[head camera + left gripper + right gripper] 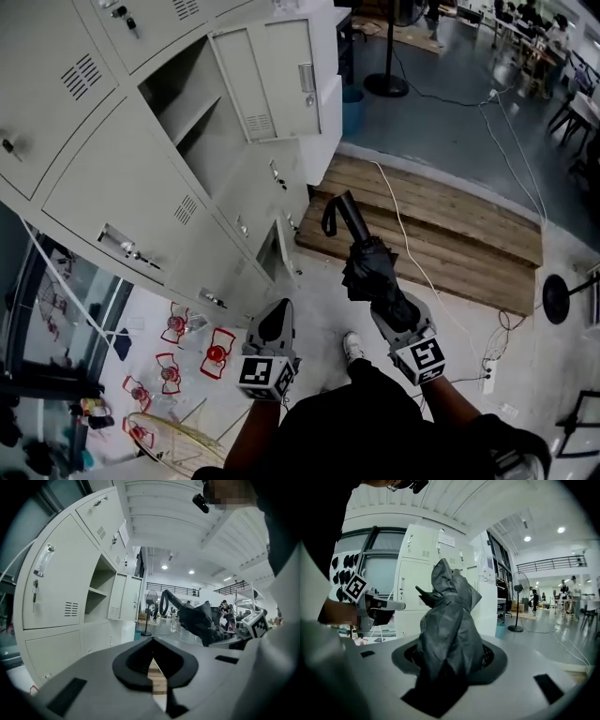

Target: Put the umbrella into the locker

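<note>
The folded black umbrella [367, 267] was clamped by its fabric in the right gripper [382, 298], well apart from the grey locker [112, 178], while the left gripper [277, 317] was held closed and empty beside it. One shelved compartment [192, 117] was seen open, its door [267, 80] swung outward, and a lower door [281, 246] was left ajar beneath it. A wooden platform [441, 225], a blue bin [353, 111] and a fan stand [386, 84] were seen beyond.

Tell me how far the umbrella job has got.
Done: the locker door stands open, showing the compartment, and the umbrella is folded. In hand: the right claw grips the umbrella in the air in front of the lockers, while the left claw is shut and empty. Left: the umbrella is not yet inside the compartment.
</note>
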{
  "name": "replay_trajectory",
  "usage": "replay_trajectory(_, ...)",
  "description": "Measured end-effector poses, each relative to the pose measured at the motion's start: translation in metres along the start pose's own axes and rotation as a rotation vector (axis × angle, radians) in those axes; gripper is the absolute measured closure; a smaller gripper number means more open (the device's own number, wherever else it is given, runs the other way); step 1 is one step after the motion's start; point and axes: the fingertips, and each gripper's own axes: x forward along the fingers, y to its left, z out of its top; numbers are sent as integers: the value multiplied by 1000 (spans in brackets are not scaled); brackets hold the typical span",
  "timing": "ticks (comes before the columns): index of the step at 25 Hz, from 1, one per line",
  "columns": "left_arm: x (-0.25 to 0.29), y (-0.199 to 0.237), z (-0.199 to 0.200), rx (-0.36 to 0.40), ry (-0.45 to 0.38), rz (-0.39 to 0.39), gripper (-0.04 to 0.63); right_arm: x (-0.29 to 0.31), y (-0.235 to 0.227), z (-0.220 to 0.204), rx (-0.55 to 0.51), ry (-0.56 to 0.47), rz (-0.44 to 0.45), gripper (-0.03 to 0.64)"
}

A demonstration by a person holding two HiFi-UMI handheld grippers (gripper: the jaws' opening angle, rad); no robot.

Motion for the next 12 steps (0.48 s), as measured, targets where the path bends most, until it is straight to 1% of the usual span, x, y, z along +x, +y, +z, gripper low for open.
replay_trajectory(3, 24, 7, 0, 13, 43, 28, 597, 21, -24, -2, -7, 11, 14, 391)
replay_trajectory(5, 39, 13, 0, 4, 63, 50, 597, 39, -37, 0, -11, 18, 27, 391)
replay_trajectory(9, 67, 23, -3, -3, 57, 79, 597, 73, -53, 13, 6, 41, 69, 391)
replay_trajectory(12, 82, 33, 3, 1, 50, 141, 597, 96, -64, 16, 5, 41, 105, 390)
